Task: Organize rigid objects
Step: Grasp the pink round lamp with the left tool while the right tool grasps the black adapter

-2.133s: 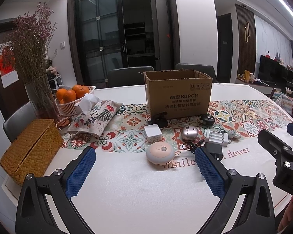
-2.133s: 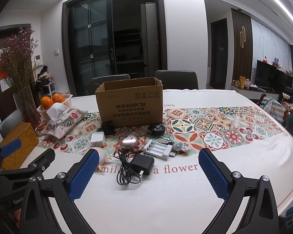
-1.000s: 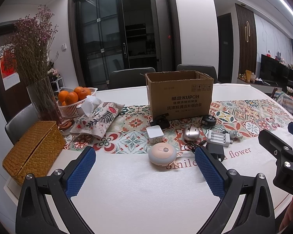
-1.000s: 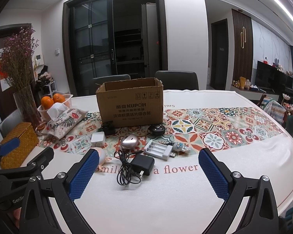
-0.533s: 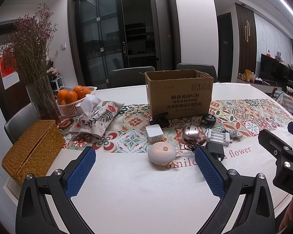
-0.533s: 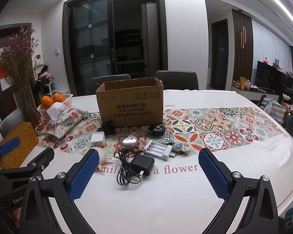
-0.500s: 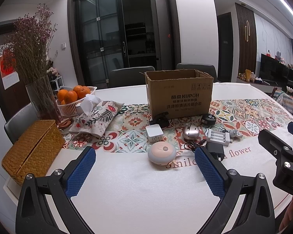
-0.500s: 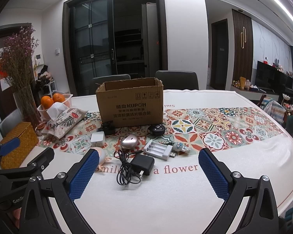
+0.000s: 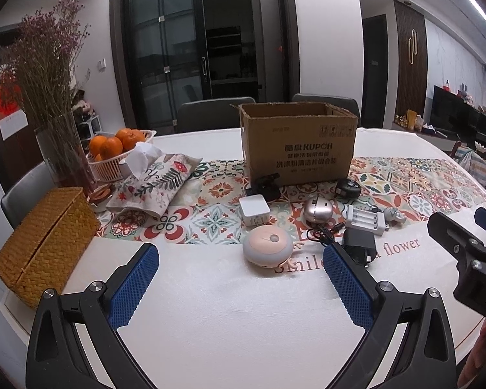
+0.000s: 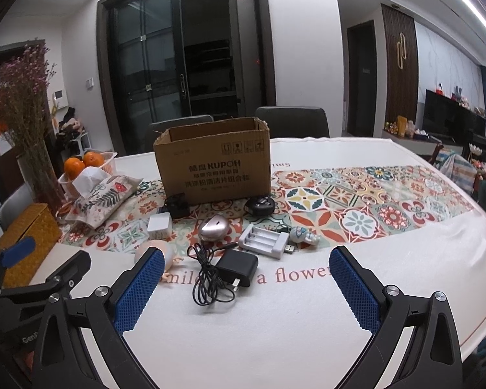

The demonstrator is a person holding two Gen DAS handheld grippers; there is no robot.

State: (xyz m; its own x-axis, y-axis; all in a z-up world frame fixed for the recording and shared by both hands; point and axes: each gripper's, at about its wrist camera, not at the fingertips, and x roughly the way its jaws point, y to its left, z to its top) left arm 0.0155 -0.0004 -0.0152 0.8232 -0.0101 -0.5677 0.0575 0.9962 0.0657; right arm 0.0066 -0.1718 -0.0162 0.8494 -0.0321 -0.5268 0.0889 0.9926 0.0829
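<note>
An open cardboard box (image 9: 298,144) (image 10: 214,168) stands mid-table. In front of it lie small items: a pink round device (image 9: 267,249), a white cube (image 9: 253,210) (image 10: 159,225), a silver mouse (image 9: 318,209) (image 10: 213,227), a white battery charger (image 9: 364,219) (image 10: 263,241), a black adapter with cable (image 10: 235,270) (image 9: 356,248), and two black gadgets (image 9: 267,187) (image 9: 348,188). My left gripper (image 9: 239,269) is open, short of the pink device. My right gripper (image 10: 246,275) is open, with the adapter seen between its fingers farther off.
At the left stand a wicker box (image 9: 45,240), a vase of dried flowers (image 9: 58,149), a basket of oranges (image 9: 116,155) and a floral tissue pouch (image 9: 155,181). Chairs (image 9: 217,113) line the far edge. A small figurine (image 10: 303,235) lies beside the charger.
</note>
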